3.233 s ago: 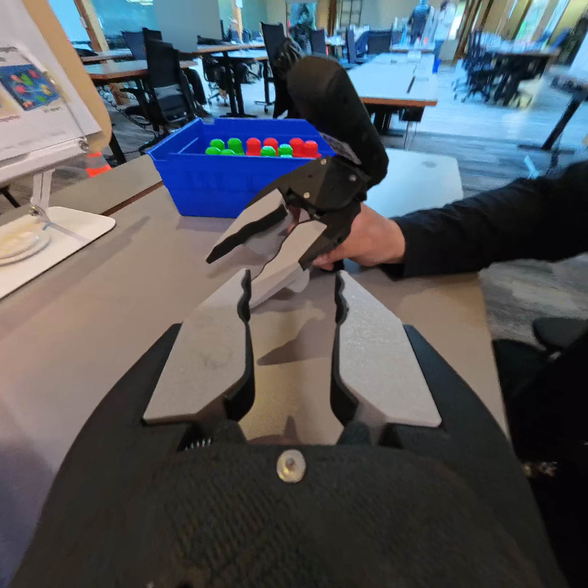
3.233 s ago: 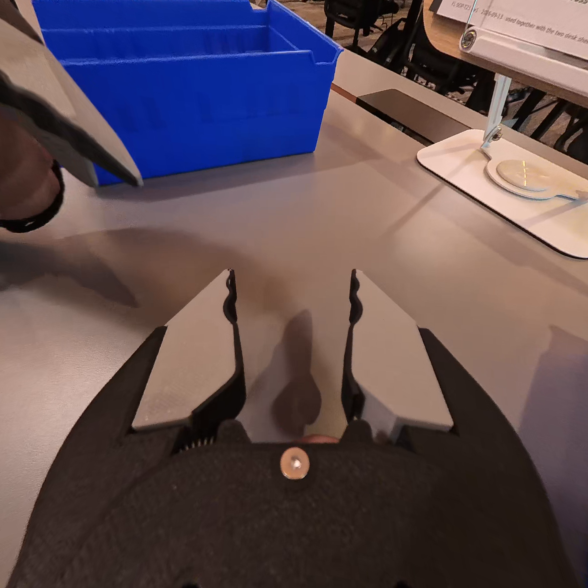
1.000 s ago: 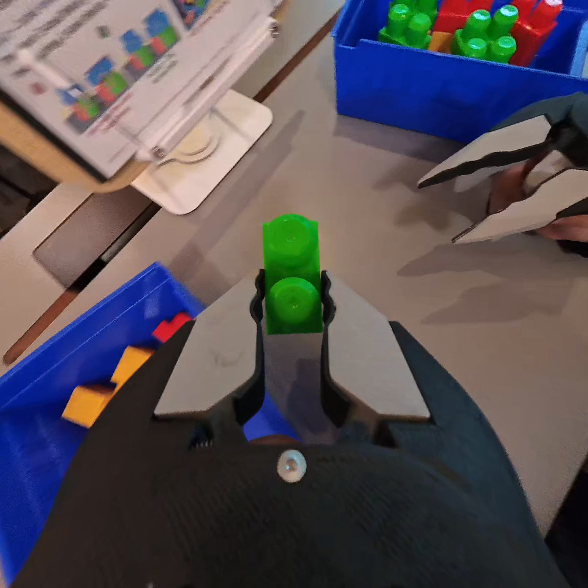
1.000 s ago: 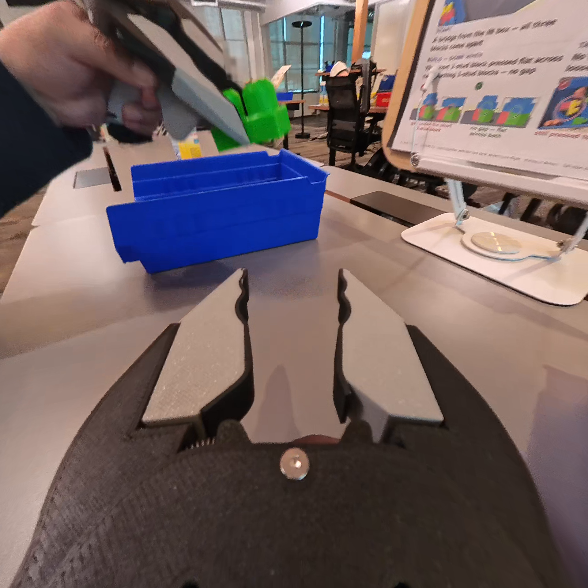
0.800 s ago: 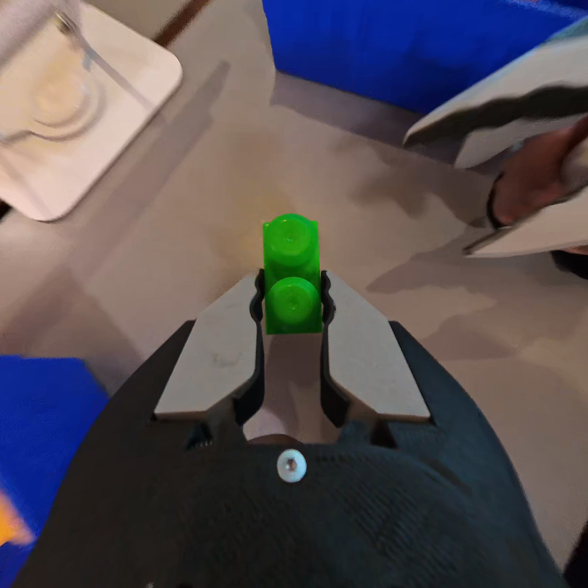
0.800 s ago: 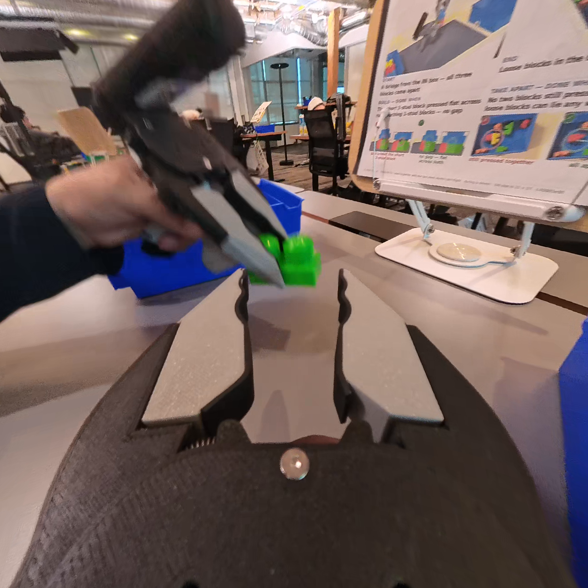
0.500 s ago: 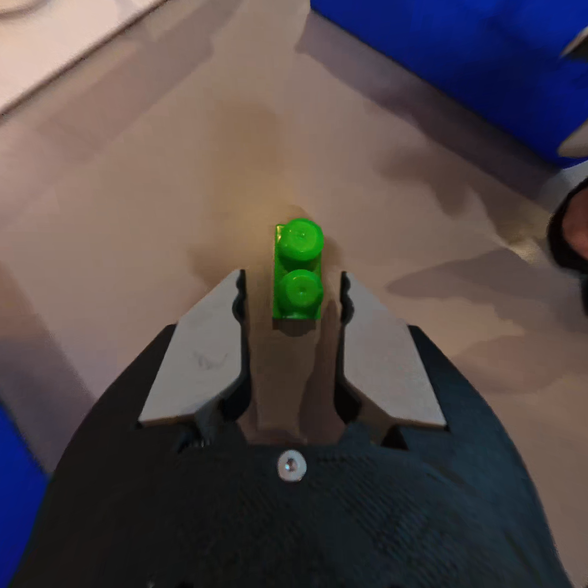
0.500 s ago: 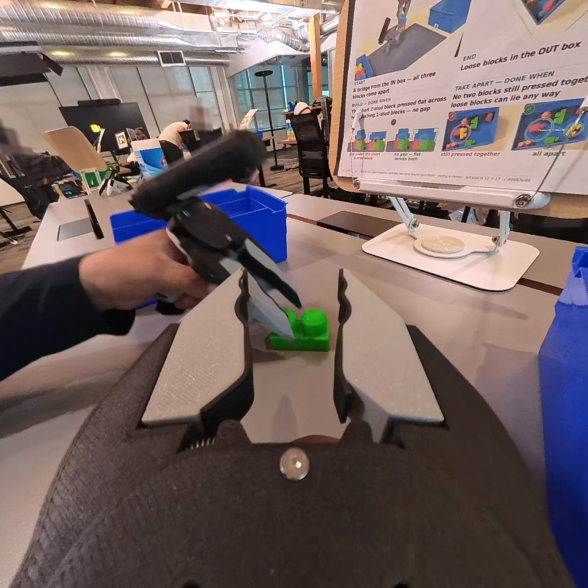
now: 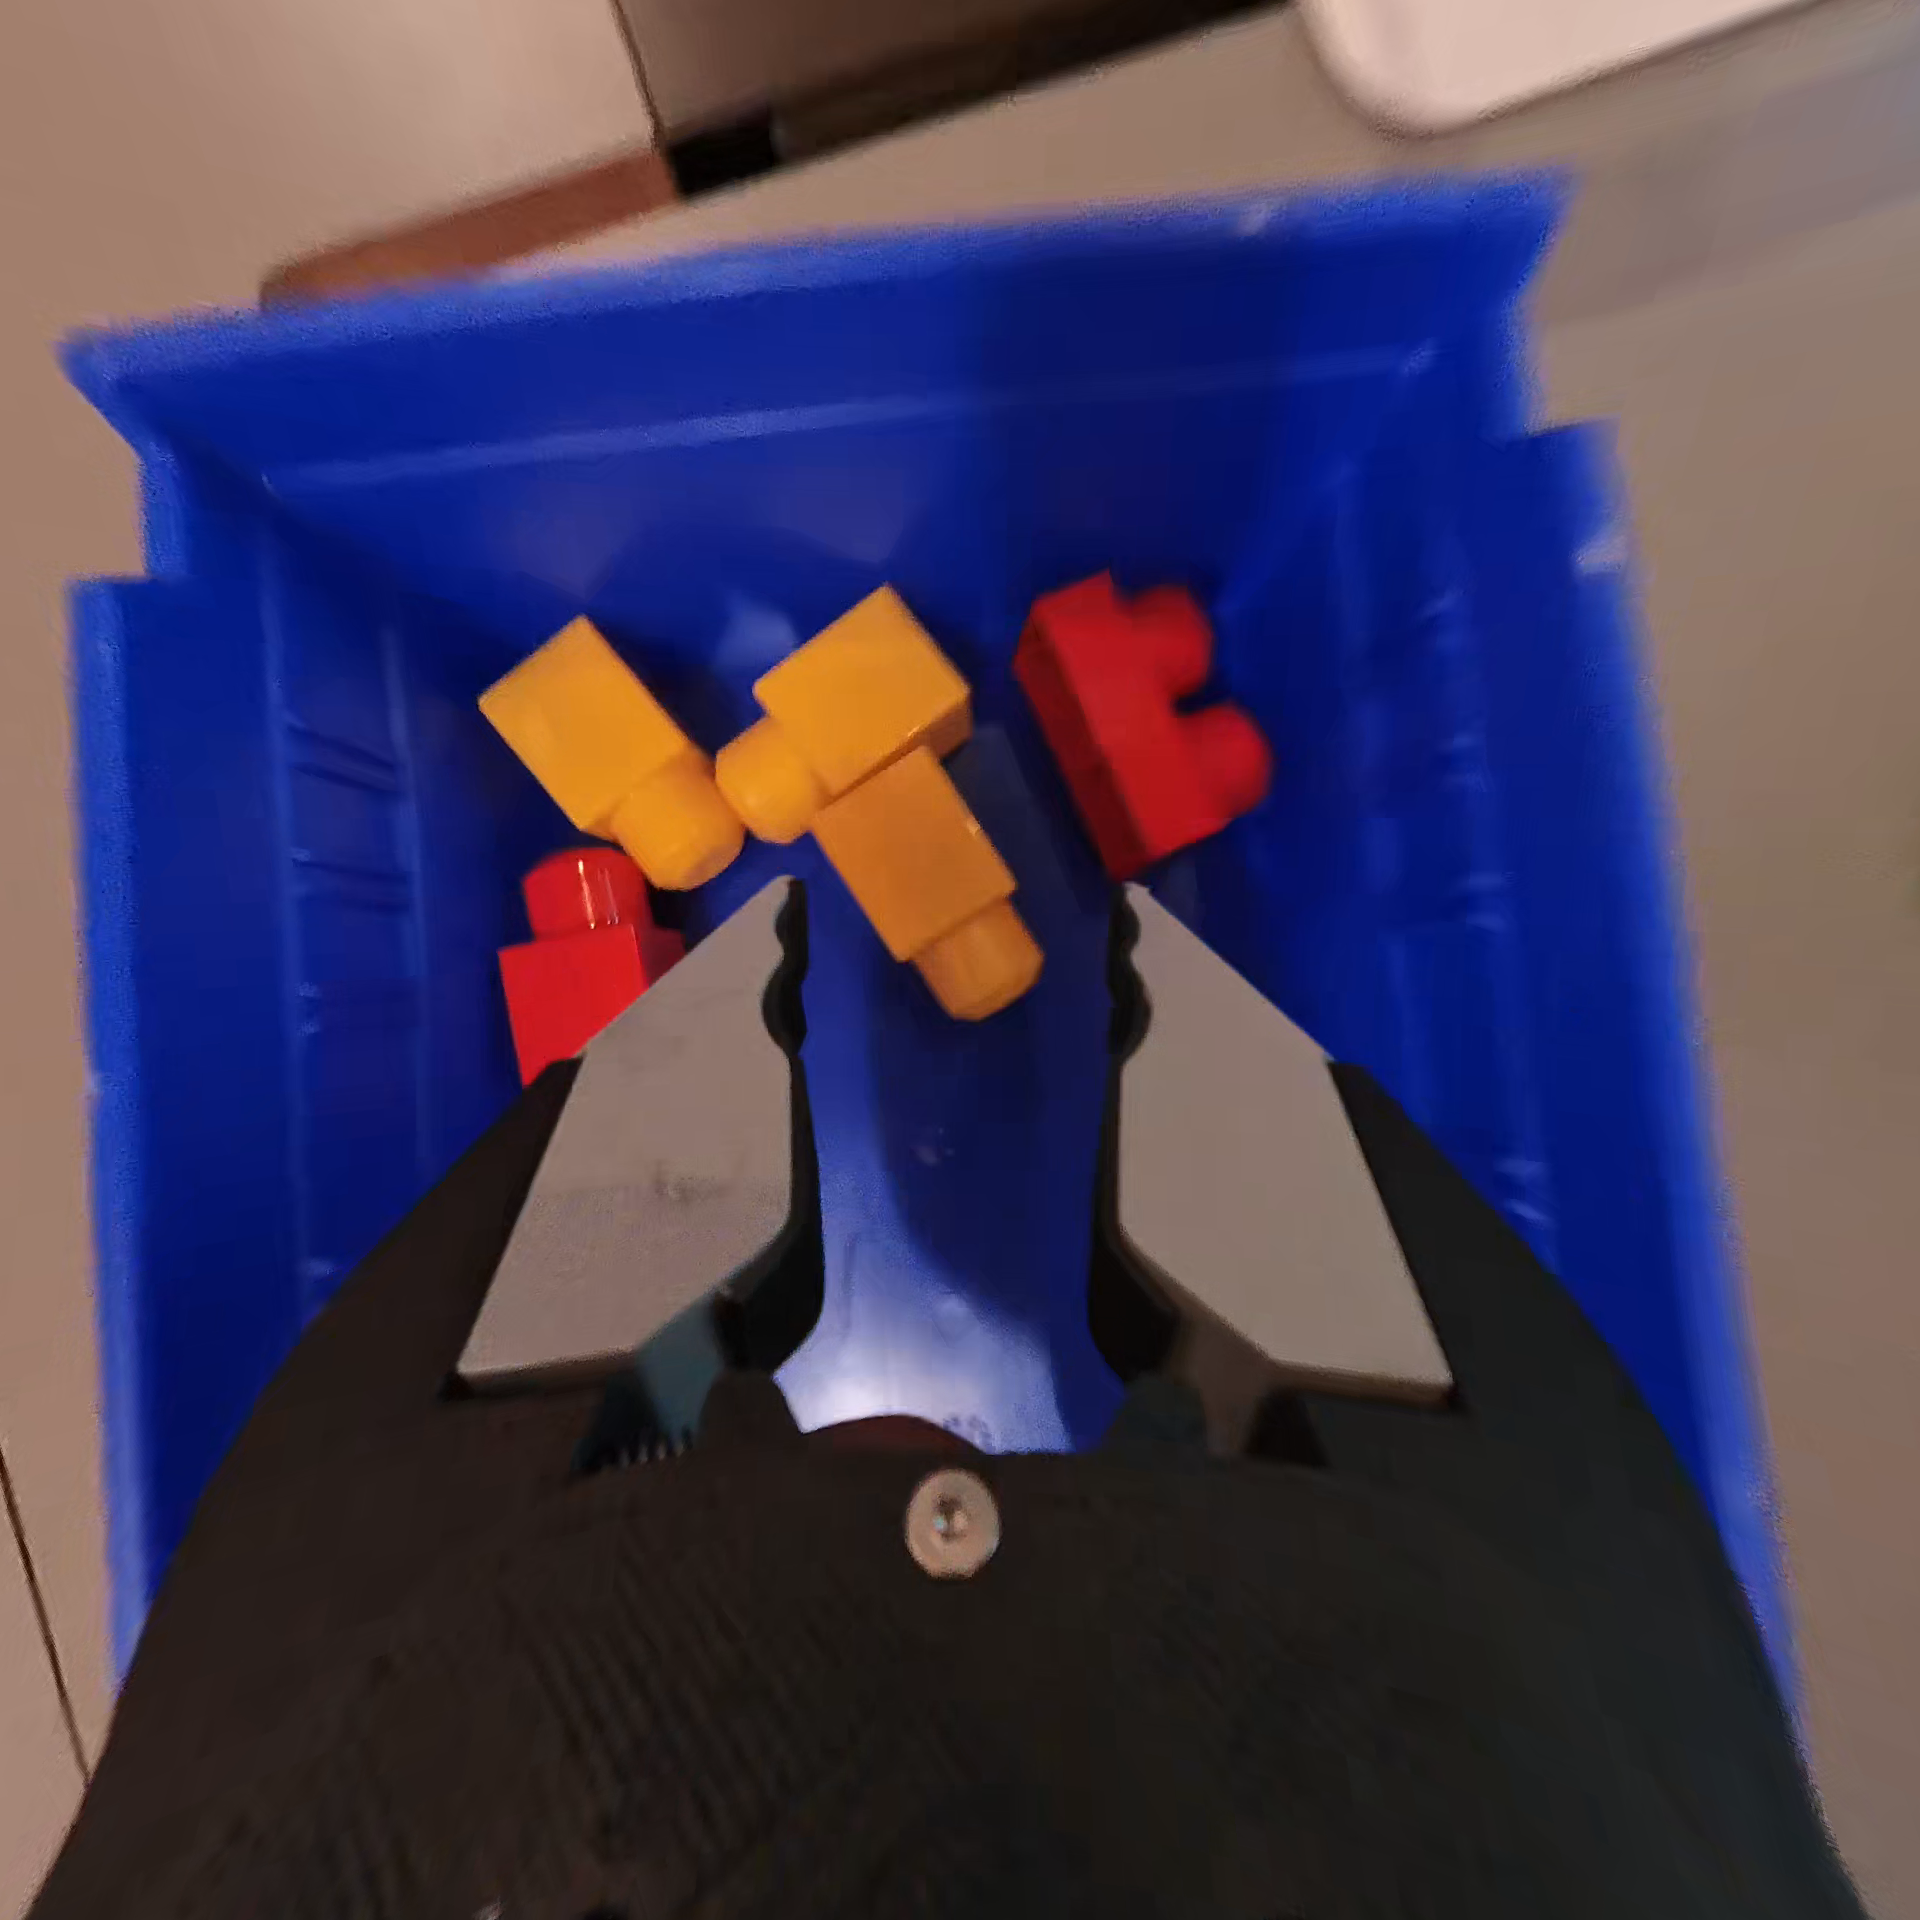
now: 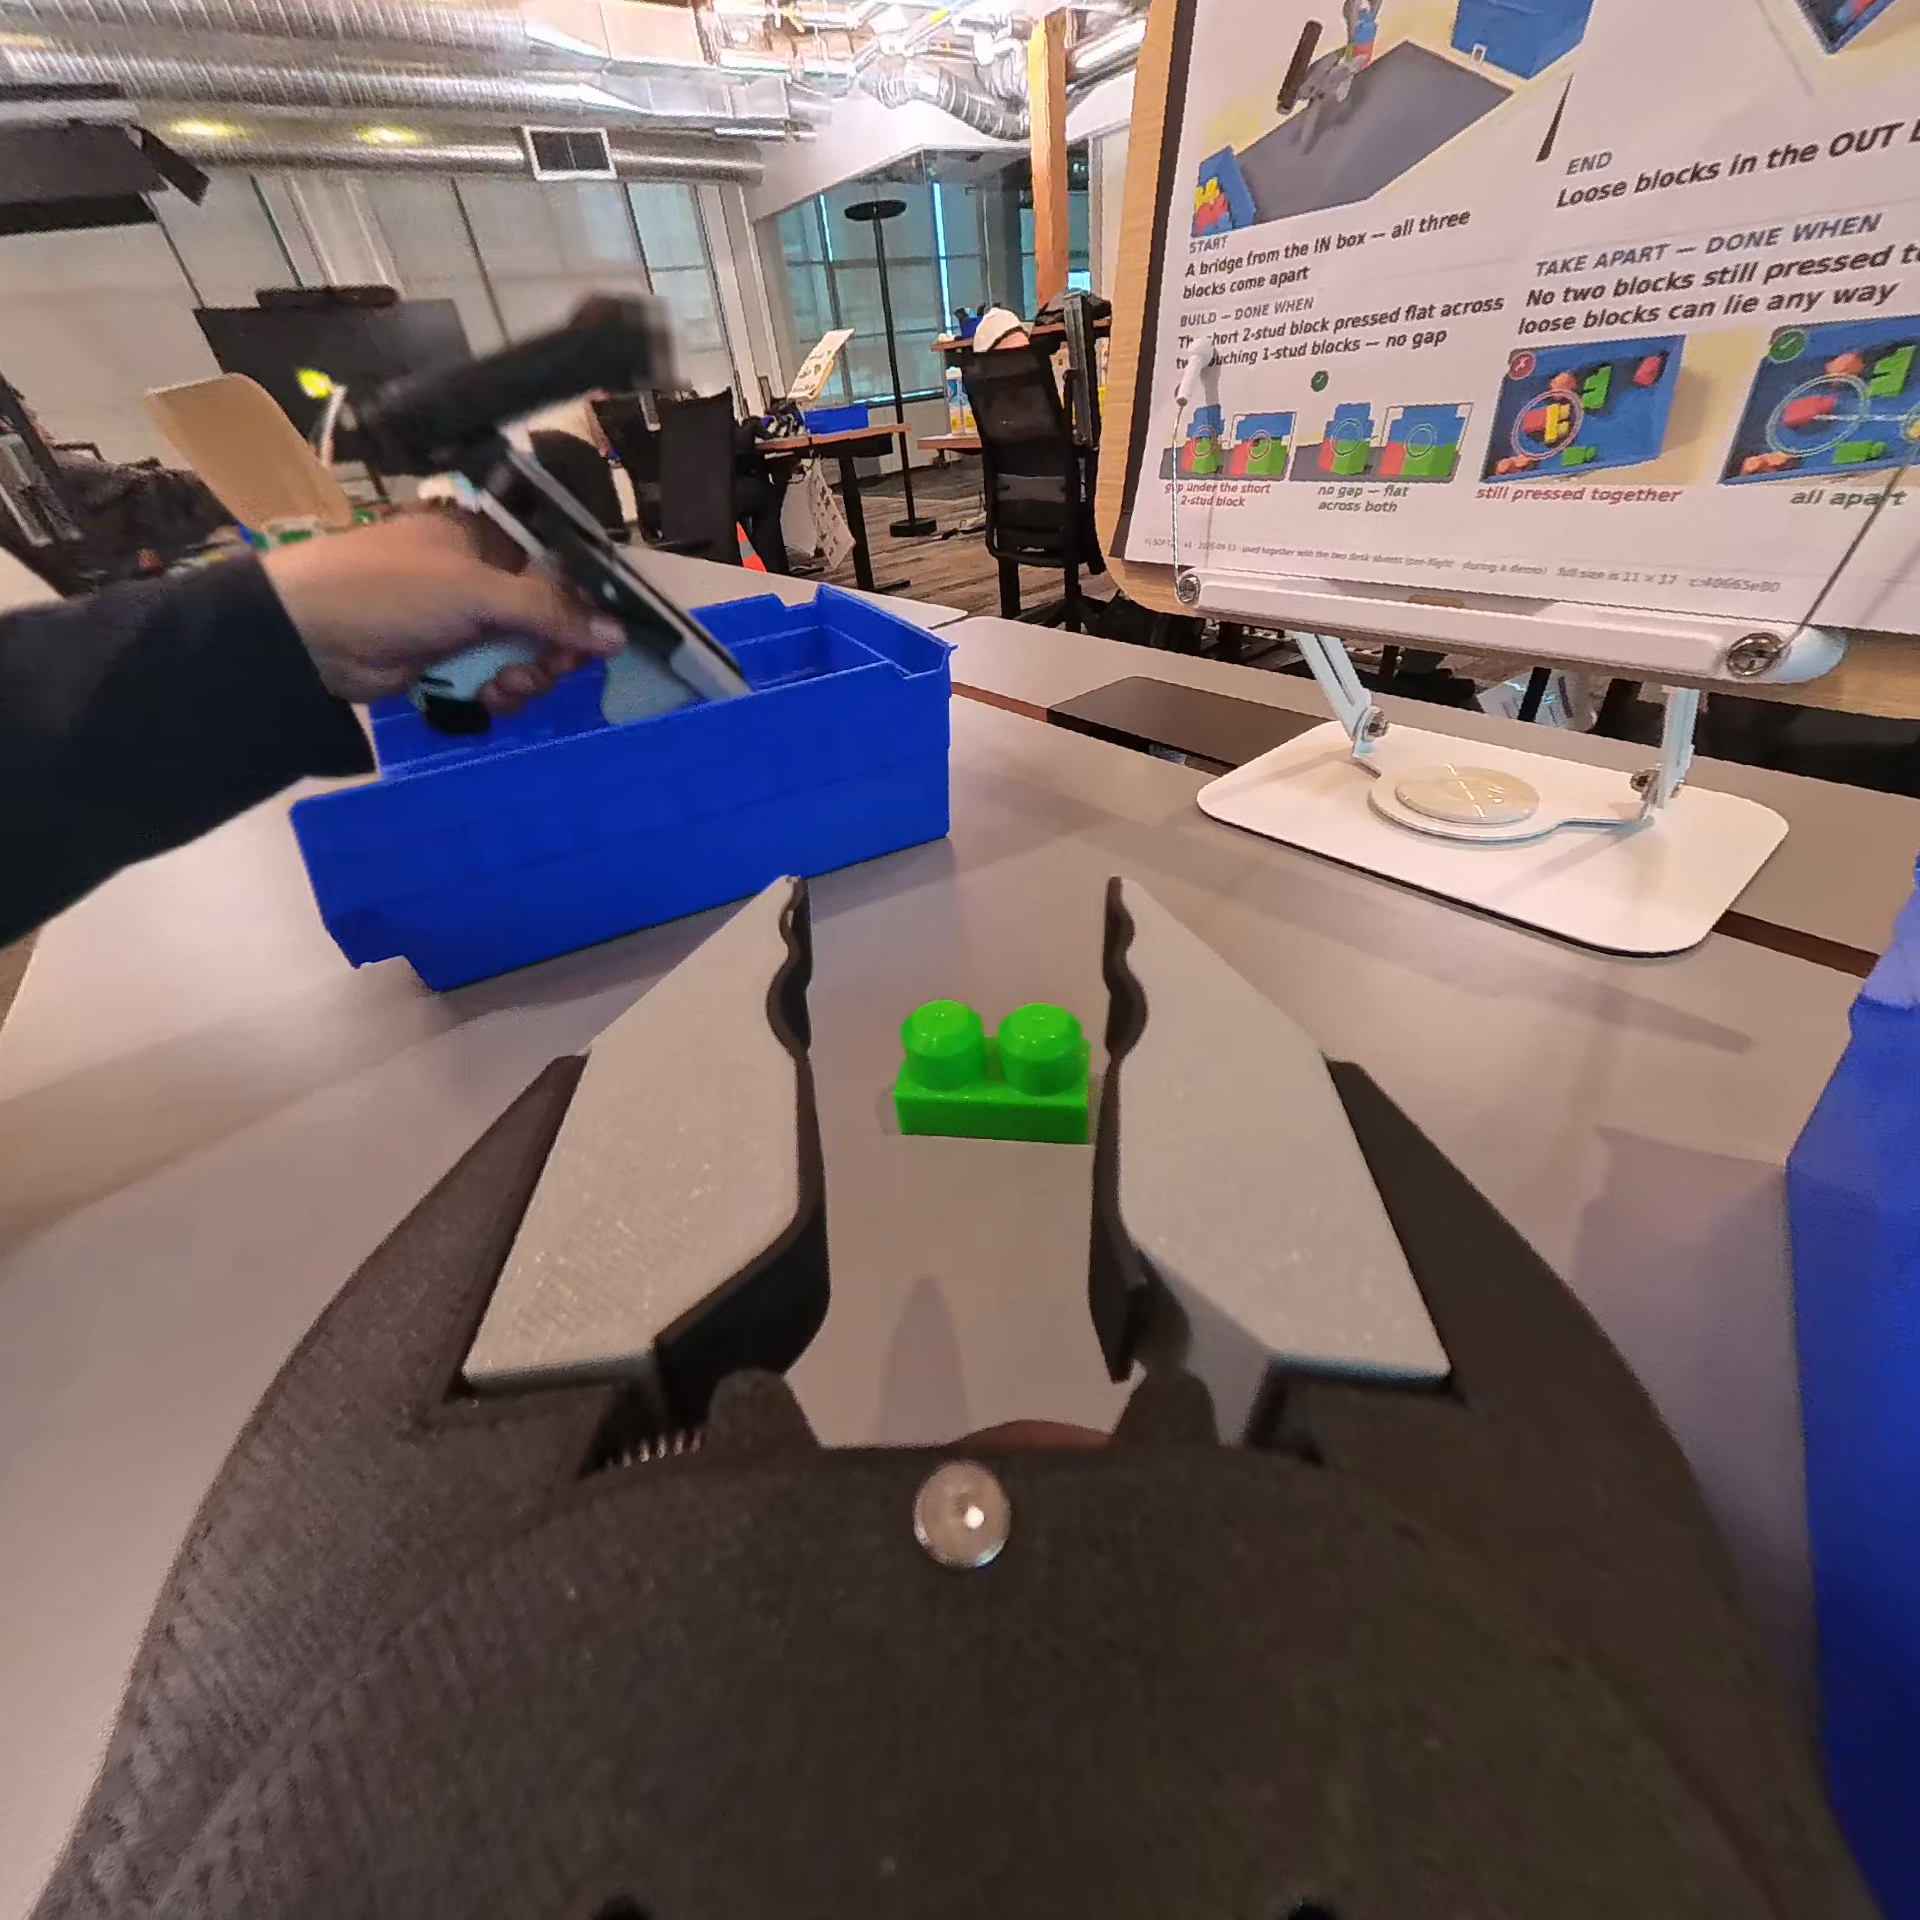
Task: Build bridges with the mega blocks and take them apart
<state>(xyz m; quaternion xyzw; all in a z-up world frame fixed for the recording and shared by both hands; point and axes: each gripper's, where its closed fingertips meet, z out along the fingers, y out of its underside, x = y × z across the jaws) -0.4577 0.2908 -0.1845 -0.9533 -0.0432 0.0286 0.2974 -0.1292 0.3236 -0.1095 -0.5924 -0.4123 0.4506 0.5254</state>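
In the left wrist view my left gripper (image 9: 958,888) is open and empty over the inside of a blue bin (image 9: 1403,831). Three yellow one-stud blocks lie in the bin; the nearest (image 9: 914,862) lies below, between the fingertips, not pressed by either pad. A red two-stud block (image 9: 1132,717) lies at the right and a red one-stud block (image 9: 577,966) at the left. In the right wrist view my right gripper (image 10: 951,894) is open above the table. A green two-stud block (image 10: 992,1075) stands upright on the table between its fingers, untouched. The left gripper (image 10: 665,665) dips into the bin (image 10: 644,821).
A white stand (image 10: 1486,821) holding an instruction sheet is at the far right of the grey table. Another blue bin's wall (image 10: 1860,1247) rises at the right edge. A person's hand and dark sleeve (image 10: 156,707) reach in from the left. My right fingertips sit around 35 centimeters from my left ones.
My left gripper set the green block on the table, opened, and swung over to the blue bin. The right gripper stayed open and hardly moved.
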